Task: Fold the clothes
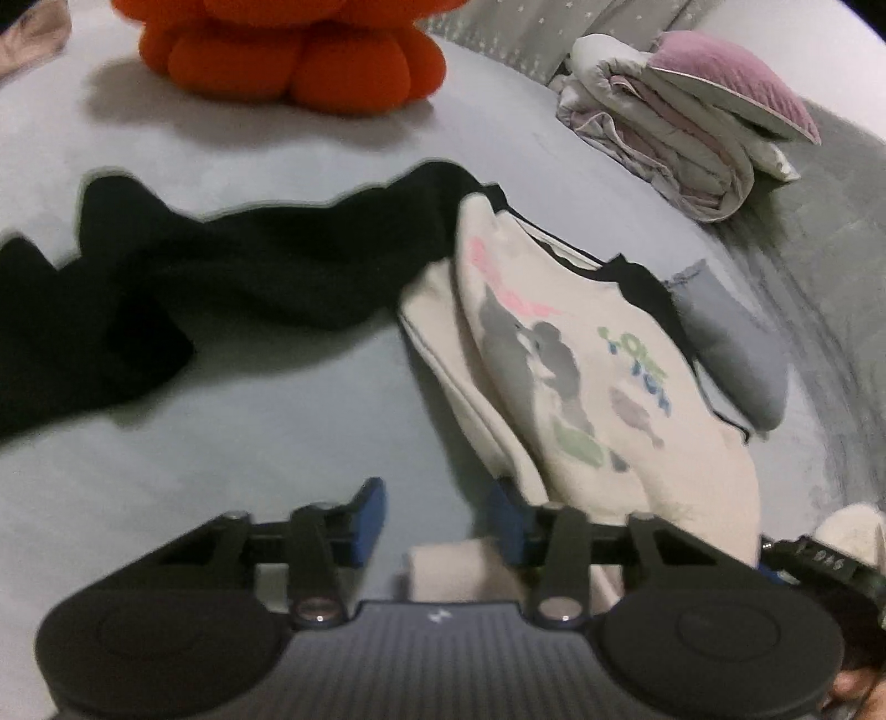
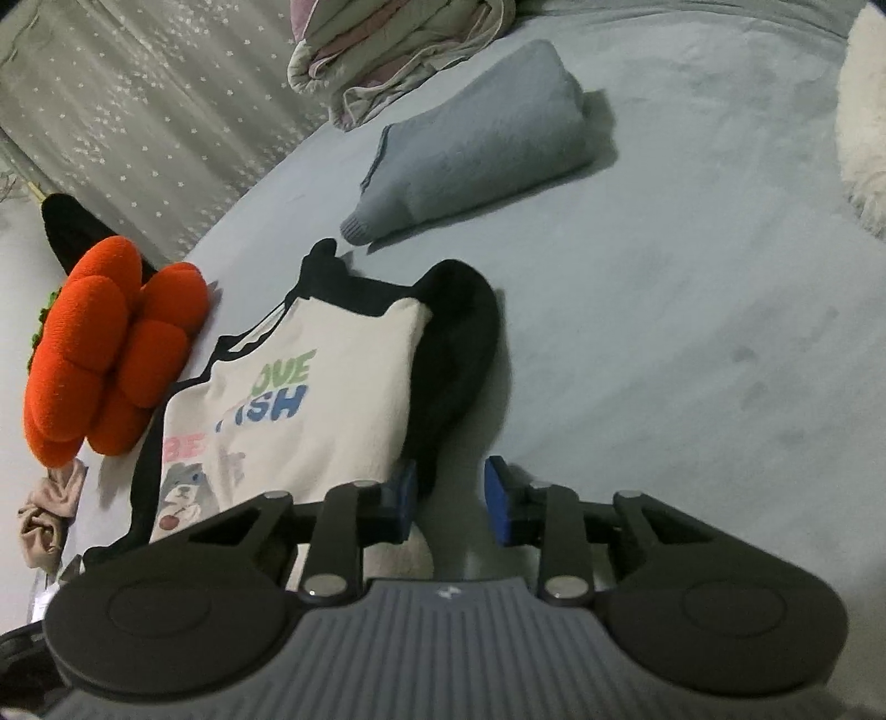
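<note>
A cream sweatshirt (image 1: 581, 376) with a cartoon print and black trim lies on the grey-blue bed, its body partly folded over. One black sleeve (image 1: 221, 266) stretches out to the left. My left gripper (image 1: 437, 520) is open just above the sweatshirt's lower hem, and its right pad (image 1: 506, 523) is at the cream edge. In the right wrist view the sweatshirt (image 2: 310, 421) shows its printed letters, and the other black sleeve (image 2: 459, 354) lies folded along its side. My right gripper (image 2: 451, 498) is open at that sleeve's near end, holding nothing.
A folded grey-blue garment (image 2: 476, 144) lies beyond the sweatshirt. An orange plush cushion (image 1: 288, 50) sits at the far side of the bed (image 2: 692, 332). A folded quilt with a purple pillow (image 1: 692, 127) is at the back, a beige cloth (image 2: 50, 520) at the left, and something white and fluffy (image 2: 864, 111) at the right edge.
</note>
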### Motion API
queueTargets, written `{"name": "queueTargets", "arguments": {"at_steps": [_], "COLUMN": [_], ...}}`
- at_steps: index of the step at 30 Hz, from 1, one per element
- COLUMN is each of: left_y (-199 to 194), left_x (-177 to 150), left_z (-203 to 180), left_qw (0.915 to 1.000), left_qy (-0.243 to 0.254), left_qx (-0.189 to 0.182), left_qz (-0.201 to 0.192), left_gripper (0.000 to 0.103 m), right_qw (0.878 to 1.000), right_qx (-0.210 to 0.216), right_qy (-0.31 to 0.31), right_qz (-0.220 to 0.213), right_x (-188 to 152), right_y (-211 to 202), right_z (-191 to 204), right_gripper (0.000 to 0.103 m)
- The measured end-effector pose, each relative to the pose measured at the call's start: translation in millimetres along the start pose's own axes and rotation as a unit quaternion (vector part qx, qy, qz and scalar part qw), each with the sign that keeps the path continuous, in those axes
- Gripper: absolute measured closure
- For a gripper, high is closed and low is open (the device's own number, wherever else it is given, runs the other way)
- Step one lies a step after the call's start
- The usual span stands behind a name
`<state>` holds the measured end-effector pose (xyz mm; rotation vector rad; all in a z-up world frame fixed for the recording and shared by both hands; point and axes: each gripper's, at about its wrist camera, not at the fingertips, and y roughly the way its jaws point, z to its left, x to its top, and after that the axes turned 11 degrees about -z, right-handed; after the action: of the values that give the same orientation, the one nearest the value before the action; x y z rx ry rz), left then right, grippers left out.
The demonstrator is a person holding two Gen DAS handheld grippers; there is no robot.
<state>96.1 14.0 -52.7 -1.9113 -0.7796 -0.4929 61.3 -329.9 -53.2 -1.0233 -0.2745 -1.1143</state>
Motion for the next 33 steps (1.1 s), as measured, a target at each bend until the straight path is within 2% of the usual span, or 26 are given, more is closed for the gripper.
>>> {"name": "queueTargets", "arguments": {"at_steps": [2, 3, 4, 5, 12, 17, 20, 22, 23, 25, 28, 30, 33], "left_y": [3.6, 4.2, 4.8, 4.8, -28.7, -59.7, -66.6, -71.2, -72.9, -71.6, -64.9, -61.9, -57.6], "left_x": [-1.7, -1.6, -1.4, -1.2, 11.1, 23.0, 28.9, 32.8, 34.1, 33.6, 29.8, 24.0, 12.5], "left_z": [-2.1, -3.5, -4.9, -6.1, -8.0, -2.7, 5.1, 10.3, 12.8, 16.5, 21.3, 22.5, 21.1], "left_qw": [1.0, 1.0, 0.9999, 0.9999, 0.9954, 0.9835, 0.9791, 0.9756, 0.9747, 0.9791, 0.9897, 0.9936, 0.9952], "left_qy": [-0.007, -0.005, -0.003, -0.002, -0.006, 0.023, 0.032, 0.038, 0.041, 0.045, 0.052, 0.065, 0.092], "left_qx": [0.0, 0.002, 0.005, 0.008, 0.021, 0.065, 0.096, 0.116, 0.123, 0.12, 0.086, 0.062, 0.024], "left_qz": [-0.003, -0.006, -0.009, -0.012, -0.094, -0.167, -0.177, -0.183, -0.182, -0.158, -0.102, -0.07, -0.024], "left_gripper": [0.077, 0.083, 0.089, 0.1, 0.101, 0.101, 0.101, 0.102, 0.102, 0.101, 0.101, 0.101, 0.101], "right_qw": [1.0, 1.0, 1.0, 0.999, 0.999, 0.998, 0.997, 0.998, 0.998, 0.998, 0.999, 0.999, 0.999], "right_qx": [0.006, 0.01, 0.018, 0.026, 0.023, 0.016, 0.013, 0.01, 0.007, 0.003, -0.001, -0.003, -0.002], "right_qy": [0.003, 0.005, 0.014, 0.023, 0.02, 0.002, -0.004, -0.002, 0.0, 0.004, 0.008, 0.007, 0.013], "right_qz": [0.0, 0.0, 0.0, 0.0, -0.034, -0.061, -0.071, -0.068, -0.067, -0.062, -0.051, -0.046, -0.042], "right_x": [-1.4, -1.9, -2.8, -3.7, 2.1, 12.5, 17.1, 17.5, 17.6, 17.7, 17.9, 16.8, 14.7], "right_y": [1.2, 2.0, 2.9, 3.8, -6.6, -16.5, -19.9, -17.4, -16.6, -14.1, -7.3, -4.2, 0.2], "right_z": [0.4, 0.4, -1.2, -2.8, -1.2, 0.0, -0.5, -2.2, -3.4, -6.4, -8.7, -8.7, -8.7], "right_gripper": [0.073, 0.08, 0.091, 0.098, 0.101, 0.101, 0.1, 0.092, 0.09, 0.09, 0.089, 0.087, 0.069]}}
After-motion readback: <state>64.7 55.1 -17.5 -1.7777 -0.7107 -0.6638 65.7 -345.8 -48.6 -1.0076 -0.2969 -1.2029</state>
